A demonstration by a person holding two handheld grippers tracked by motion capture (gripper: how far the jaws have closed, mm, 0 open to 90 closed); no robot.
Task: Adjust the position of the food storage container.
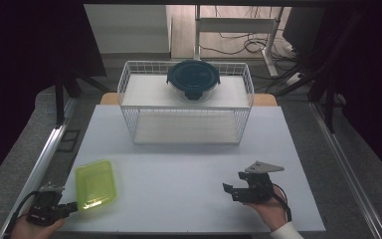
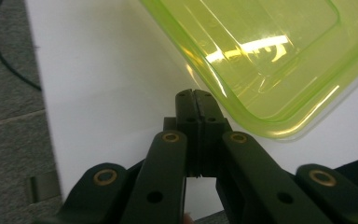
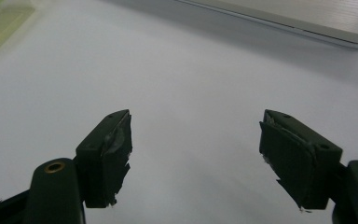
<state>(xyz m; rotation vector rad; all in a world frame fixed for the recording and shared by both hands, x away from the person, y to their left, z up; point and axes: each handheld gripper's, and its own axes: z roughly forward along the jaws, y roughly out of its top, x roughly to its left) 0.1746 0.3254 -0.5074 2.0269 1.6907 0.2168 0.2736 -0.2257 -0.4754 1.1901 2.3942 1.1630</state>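
A translucent lime-green rectangular container [image 1: 96, 183] lies at the front left of the white table [image 1: 189, 159]. My left gripper [image 1: 73, 206] sits low at the table's front left corner with its tips right at the container's near corner. In the left gripper view the left gripper [image 2: 195, 94] has its jaws pressed together with nothing between them, and the container's [image 2: 270, 56] rim runs just past them on the right. My right gripper [image 1: 235, 181] hovers at the front right, and in its own view the right gripper [image 3: 196, 126] stands open over bare table.
A white wire rack [image 1: 185, 102] stands at the back middle of the table. A round glass container with a dark blue lid [image 1: 193, 78] rests on its top shelf. The green container [image 3: 0, 23] shows at the top left corner of the right gripper view.
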